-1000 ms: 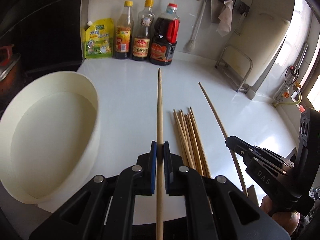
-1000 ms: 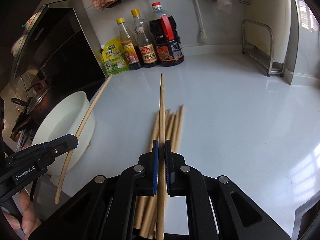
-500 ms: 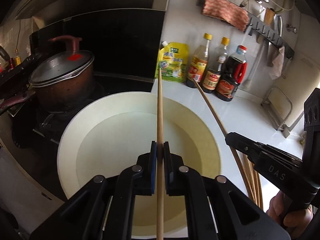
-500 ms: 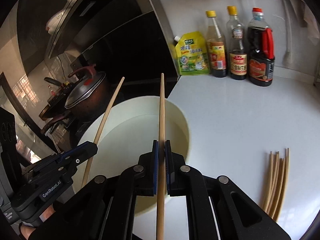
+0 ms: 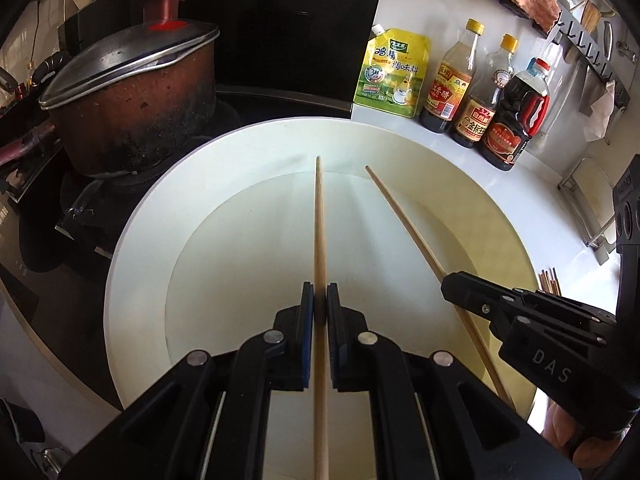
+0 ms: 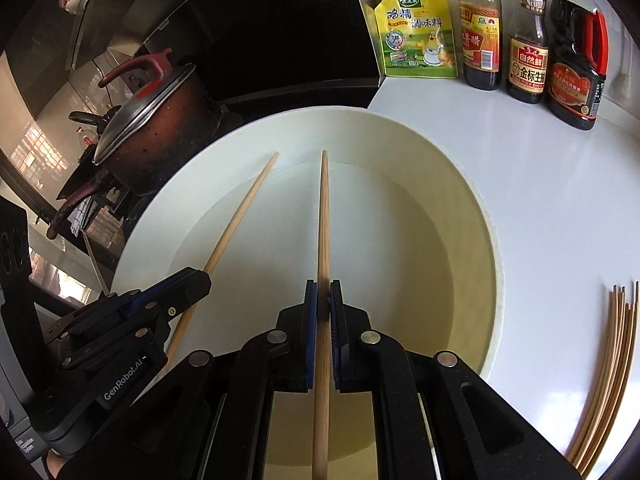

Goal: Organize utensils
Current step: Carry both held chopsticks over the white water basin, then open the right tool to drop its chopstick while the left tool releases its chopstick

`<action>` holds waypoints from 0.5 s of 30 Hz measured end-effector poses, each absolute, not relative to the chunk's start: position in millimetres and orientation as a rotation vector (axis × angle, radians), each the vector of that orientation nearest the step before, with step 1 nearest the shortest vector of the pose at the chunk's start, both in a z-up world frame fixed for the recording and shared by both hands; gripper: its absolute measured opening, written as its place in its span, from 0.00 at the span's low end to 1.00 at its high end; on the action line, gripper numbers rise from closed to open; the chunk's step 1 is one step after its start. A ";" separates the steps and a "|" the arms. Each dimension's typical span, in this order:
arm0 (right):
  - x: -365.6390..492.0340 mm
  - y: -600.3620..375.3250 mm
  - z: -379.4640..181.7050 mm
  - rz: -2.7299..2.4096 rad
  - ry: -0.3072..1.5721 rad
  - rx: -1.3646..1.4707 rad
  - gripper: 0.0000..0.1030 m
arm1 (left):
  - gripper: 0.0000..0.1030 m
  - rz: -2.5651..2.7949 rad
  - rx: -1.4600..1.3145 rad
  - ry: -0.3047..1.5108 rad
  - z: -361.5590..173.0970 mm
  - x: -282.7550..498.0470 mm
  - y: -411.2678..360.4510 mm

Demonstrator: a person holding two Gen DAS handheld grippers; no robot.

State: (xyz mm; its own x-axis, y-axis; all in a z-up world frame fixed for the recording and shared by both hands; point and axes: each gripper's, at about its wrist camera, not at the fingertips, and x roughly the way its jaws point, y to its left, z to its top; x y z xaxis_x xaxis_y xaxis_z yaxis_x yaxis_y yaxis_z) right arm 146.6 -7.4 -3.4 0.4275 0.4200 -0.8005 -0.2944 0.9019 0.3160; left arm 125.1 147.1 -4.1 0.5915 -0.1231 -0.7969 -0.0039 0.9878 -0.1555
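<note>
Chopsticks were the job here: each gripper had one clamped, both poised above the white basin [image 5: 132,264]. Left gripper [image 5: 320,300] had its jaws pinched tight on the left chopstick [image 5: 319,216], tip reaching toward the basin's far wall. Right gripper [image 6: 323,300] likewise had jaws closed narrow on the right chopstick [image 6: 323,216], running roughly parallel w/ the other. Neither stick seemed to touch the basin floor, though hard to tell for sure. Remaining chopsticks [image 6: 612,364] lay bundled on the bench [image 6: 540,208], right of the basin. Sauce bottles [image 6: 528,40] & a yellow pouch [image 6: 416,32] stood behind the basin; a lidded pot [image 5: 132,100] sat just beyond its left rim.

Risks, as I judged them: letting go from height could make the sticks bounce or skid across the smooth basin. Sticks are long vs. the basin, so a tilted drop might leave an end propped on the rim, then tip out toward the pot/stove side. Grippers were close together — opening both at once could knock one stick w/ the other.
</note>
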 end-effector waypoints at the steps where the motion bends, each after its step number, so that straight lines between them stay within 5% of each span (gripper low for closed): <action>1: 147.3 -7.2 -4.7 0.446 1.039 0.134 0.06 | 0.07 -0.070 -0.149 0.941 -5.8 126.2 148.2; 4: 146.8 -8.2 -4.0 0.445 1.033 0.142 0.07 | 0.07 -0.061 -0.164 0.957 -9.2 128.9 152.8; 6: 145.6 -10.5 -2.9 0.443 1.018 0.152 0.14 | 0.17 -0.052 -0.178 0.951 -8.6 128.5 157.2; 8: 142.2 -10.7 0.5 0.425 0.994 0.131 0.15 | 0.37 -0.031 -0.169 0.924 -3.9 124.3 159.3; 15: 128.0 -18.2 10.0 0.424 0.953 0.142 0.15 | 0.44 0.013 -0.173 0.869 11.9 103.5 162.5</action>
